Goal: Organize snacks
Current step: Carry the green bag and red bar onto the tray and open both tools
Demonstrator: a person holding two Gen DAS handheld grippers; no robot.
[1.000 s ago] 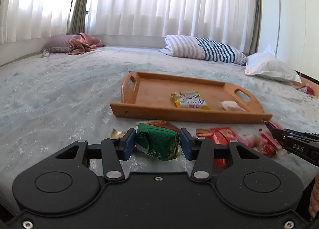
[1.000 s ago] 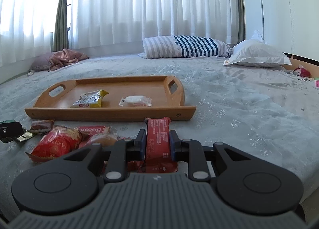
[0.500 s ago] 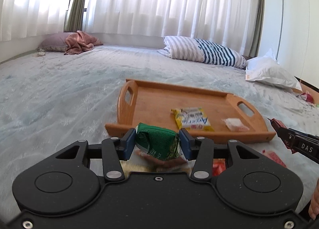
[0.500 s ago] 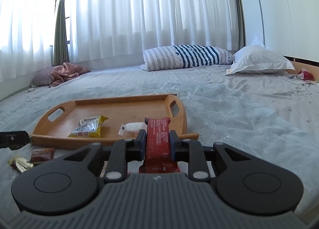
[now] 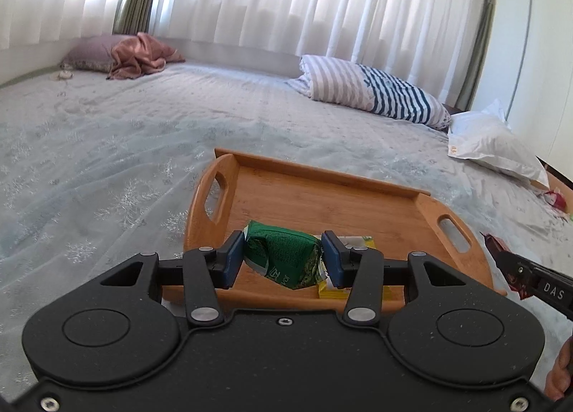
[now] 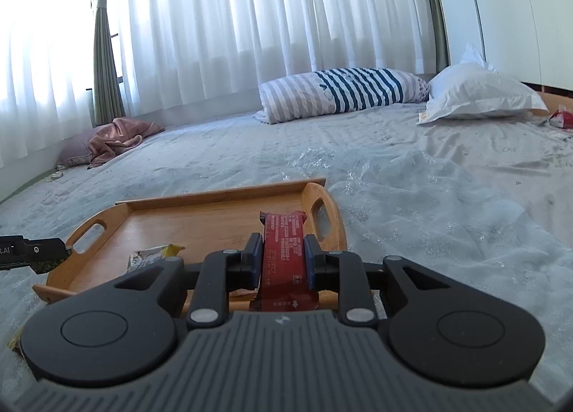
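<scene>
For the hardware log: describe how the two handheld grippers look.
The left gripper has a smooth black body with two round discs, silver pivot screws and blue finger pads. The right gripper is alike, but its rear shell is ribbed grey. White letters "DAS" mark its side in the left view.

Bright daylight through sheer white pleated curtains [image 5: 286, 0], overexposed glare at left. Soft shadows across pale blue quilted bedspread [image 6: 429, 197]. Fisheye bending, dark corners. Sharp focus.
</scene>
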